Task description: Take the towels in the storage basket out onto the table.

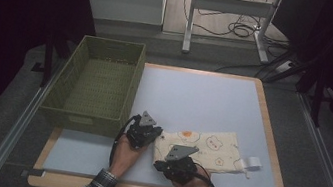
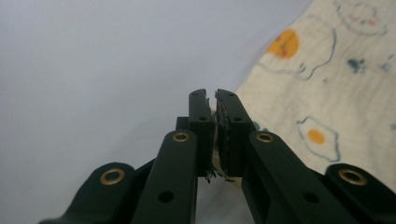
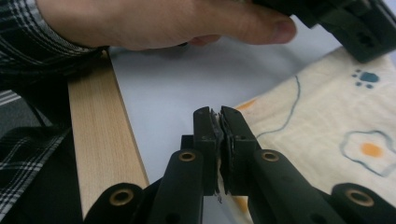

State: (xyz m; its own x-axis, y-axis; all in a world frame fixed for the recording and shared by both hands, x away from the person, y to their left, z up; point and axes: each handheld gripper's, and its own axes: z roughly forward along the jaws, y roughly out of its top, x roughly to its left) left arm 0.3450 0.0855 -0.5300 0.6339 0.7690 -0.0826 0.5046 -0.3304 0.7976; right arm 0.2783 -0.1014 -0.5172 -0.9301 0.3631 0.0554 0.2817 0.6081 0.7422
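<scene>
Cream cloth (image 1: 206, 149) with fried-egg print lies flat on the blue mat (image 1: 203, 104), near the table's front edge, right of centre. Left gripper (image 1: 144, 131) pinches its left corner, jaws closed on the fabric (cream edge visible between them). Right gripper (image 1: 177, 165) likewise clamped on the cloth's front-left edge. Green woven basket (image 1: 100, 83) sits at the table's left edge.
</scene>
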